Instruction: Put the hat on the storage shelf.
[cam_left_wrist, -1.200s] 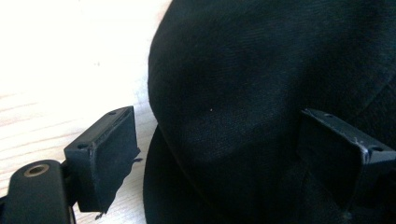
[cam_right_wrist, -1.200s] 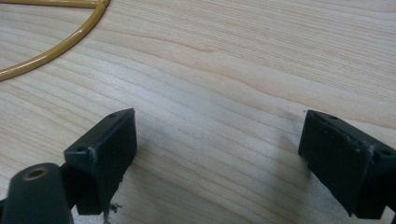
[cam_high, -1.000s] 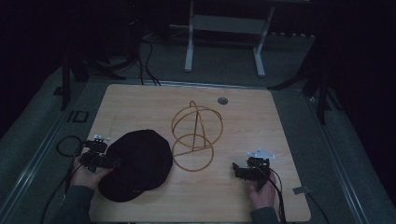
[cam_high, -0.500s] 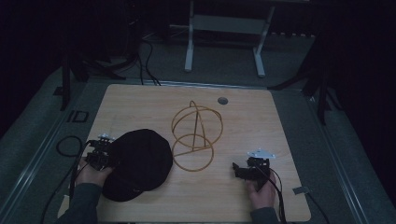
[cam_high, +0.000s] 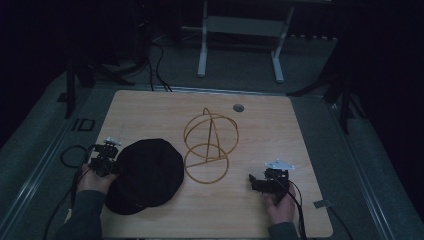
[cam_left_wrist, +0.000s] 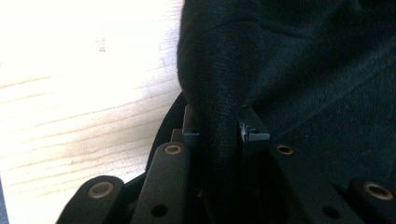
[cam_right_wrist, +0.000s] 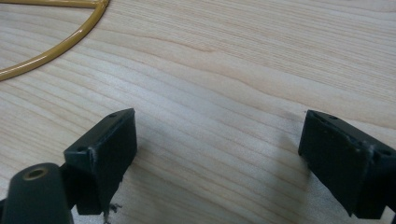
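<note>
while the light is dim, this much reads:
left gripper (cam_left_wrist: 219, 133): jaws pinched on a fold at the edge of the black hat (cam_high: 146, 173)
black hat: lies on the wooden table (cam_high: 280, 125), spreading out ahead of the left gripper
right gripper (cam_right_wrist: 219, 158): jaws wide apart, nothing between them, low over bare wood
yellow wire frame (cam_high: 209, 147): ahead of the right gripper, just beside the hat

I see my left gripper (cam_high: 104, 159) at the left edge of a floppy black fabric cap (cam_high: 144, 175). A yellow wire-hoop stand (cam_high: 209, 147) sits mid-table; my right gripper (cam_high: 263, 182) rests near right.
</note>
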